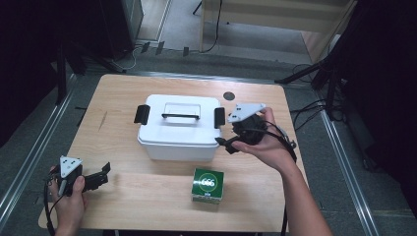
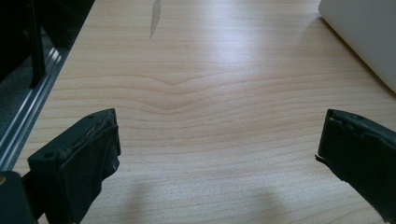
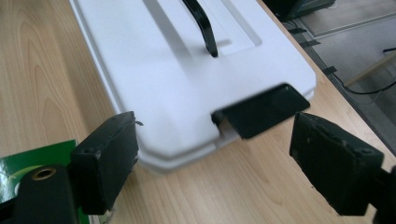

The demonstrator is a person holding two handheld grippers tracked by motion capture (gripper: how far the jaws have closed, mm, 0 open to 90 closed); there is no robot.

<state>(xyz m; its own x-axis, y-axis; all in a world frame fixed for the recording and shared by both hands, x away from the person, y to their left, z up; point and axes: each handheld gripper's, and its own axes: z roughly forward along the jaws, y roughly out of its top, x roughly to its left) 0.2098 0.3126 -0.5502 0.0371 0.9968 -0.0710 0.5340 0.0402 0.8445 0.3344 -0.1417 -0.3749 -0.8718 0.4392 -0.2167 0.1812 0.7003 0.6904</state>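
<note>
A white lidded box (image 1: pixel 177 130) stands mid-table, with a black handle (image 1: pixel 181 116) on its lid and a black latch on each end. My right gripper (image 1: pixel 225 144) hovers just off the box's right end, open. In the right gripper view (image 3: pixel 215 135) the right latch (image 3: pixel 259 109) lies ahead between the jaws, untouched, beside the lid (image 3: pixel 177 74). A green carton (image 1: pixel 208 185) marked 666 sits in front of the box, its corner (image 3: pixel 28 163) beside my right gripper's left jaw. My left gripper (image 1: pixel 103 174) rests low at the table's front left, open over bare wood (image 2: pixel 217 144), with the box's edge (image 2: pixel 369 32) far off.
The wooden table (image 1: pixel 123 191) has rounded corners and a small dark round mark (image 1: pixel 228 95) behind the box. Metal floor rails (image 1: pixel 29 157) run along both sides. Black stands and cables (image 1: pixel 314 78) crowd the far right.
</note>
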